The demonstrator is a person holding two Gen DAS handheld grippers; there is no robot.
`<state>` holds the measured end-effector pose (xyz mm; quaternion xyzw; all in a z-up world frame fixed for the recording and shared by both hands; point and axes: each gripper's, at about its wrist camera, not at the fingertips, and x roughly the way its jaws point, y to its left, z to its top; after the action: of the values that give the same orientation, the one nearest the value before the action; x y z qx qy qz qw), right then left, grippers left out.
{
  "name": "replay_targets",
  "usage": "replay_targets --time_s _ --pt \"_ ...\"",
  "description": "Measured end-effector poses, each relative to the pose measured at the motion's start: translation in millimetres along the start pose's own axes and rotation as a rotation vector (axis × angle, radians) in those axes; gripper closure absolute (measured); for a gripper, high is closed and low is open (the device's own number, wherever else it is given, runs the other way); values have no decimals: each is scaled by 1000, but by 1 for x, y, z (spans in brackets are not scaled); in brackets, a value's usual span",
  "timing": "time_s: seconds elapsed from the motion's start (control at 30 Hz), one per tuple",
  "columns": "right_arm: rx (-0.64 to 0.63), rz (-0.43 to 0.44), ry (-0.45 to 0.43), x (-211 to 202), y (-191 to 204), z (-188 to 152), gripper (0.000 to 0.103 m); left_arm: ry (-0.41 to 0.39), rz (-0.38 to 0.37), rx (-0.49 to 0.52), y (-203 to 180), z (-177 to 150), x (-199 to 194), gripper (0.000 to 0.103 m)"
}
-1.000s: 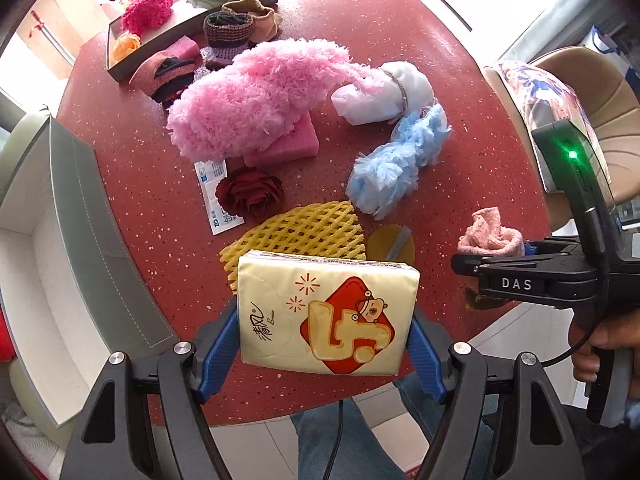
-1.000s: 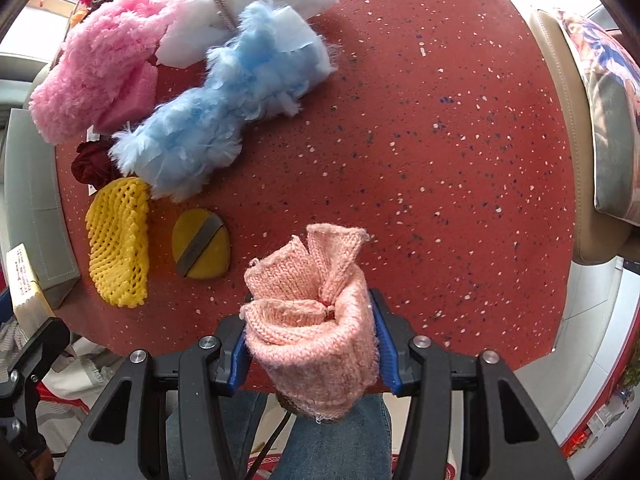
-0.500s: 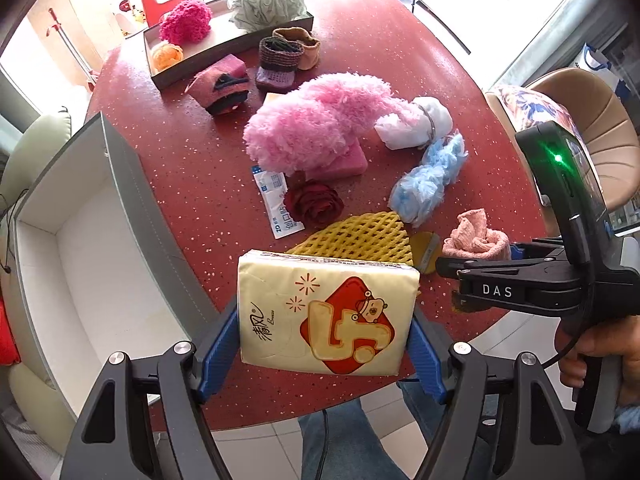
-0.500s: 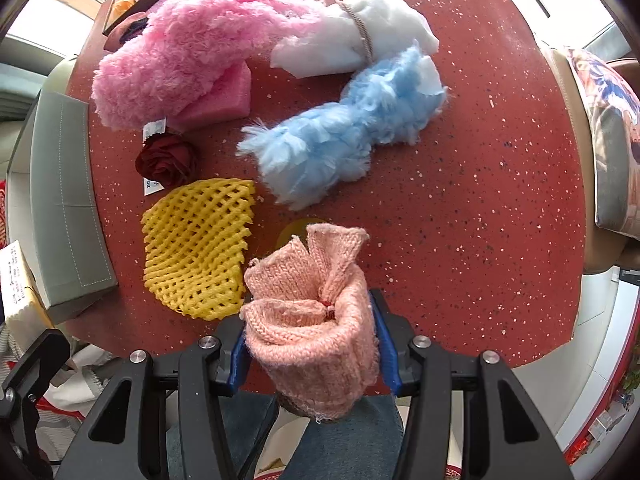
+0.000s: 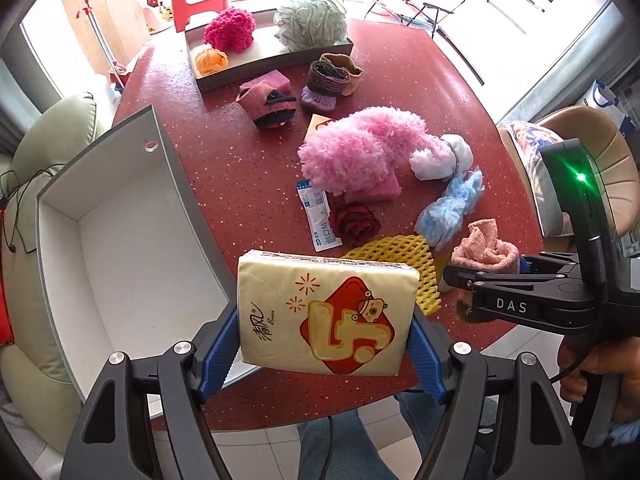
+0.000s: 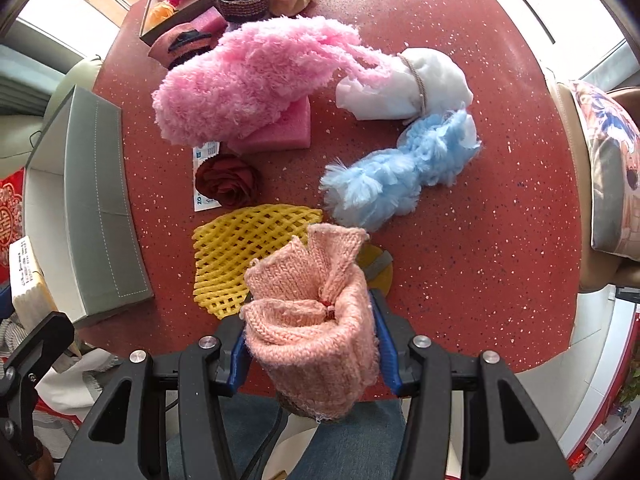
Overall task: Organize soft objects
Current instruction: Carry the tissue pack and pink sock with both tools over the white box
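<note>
My left gripper (image 5: 324, 344) is shut on a yellow tissue pack (image 5: 324, 312), held above the red table's near edge, just right of an open grey box (image 5: 120, 256). My right gripper (image 6: 310, 348) is shut on a peach knitted sock (image 6: 312, 320), held above the table's near edge; it also shows in the left wrist view (image 5: 486, 246). On the table lie a yellow foam net (image 6: 244, 256), a dark red rose (image 6: 226, 180), a fluffy pink piece (image 6: 248, 76), a pink sponge (image 6: 280, 132), a white bundle (image 6: 404, 84) and a blue fluffy piece (image 6: 400, 172).
The grey box (image 6: 96, 208) stands at the table's left edge. A tray (image 5: 272, 60) at the far side holds magenta, orange and green puffs. Knitted items (image 5: 332, 76) and a maroon piece (image 5: 268, 100) lie before it. A cushioned chair (image 6: 600, 176) stands to the right.
Both grippers have risen and pulled back from the table, so more of it shows. The left gripper with the tissue pack has shifted towards the grey box. Both holds are unchanged.
</note>
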<state>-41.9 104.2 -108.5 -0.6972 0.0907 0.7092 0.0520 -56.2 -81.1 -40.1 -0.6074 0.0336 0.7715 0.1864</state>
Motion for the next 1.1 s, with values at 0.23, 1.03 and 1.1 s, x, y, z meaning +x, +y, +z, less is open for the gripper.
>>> replay_targets --time_s 0.23,1.03,1.1 --pt "-74 -28 -49 -23 27 7 47 -53 4 -92 27 -2 -17 27" --pt "-511 -33 -112 -85 156 23 47 -122 168 -513 126 -53 -32 27" --pt "-548 -17 -111 -85 171 23 47 -113 185 -543 133 -55 -30 27"
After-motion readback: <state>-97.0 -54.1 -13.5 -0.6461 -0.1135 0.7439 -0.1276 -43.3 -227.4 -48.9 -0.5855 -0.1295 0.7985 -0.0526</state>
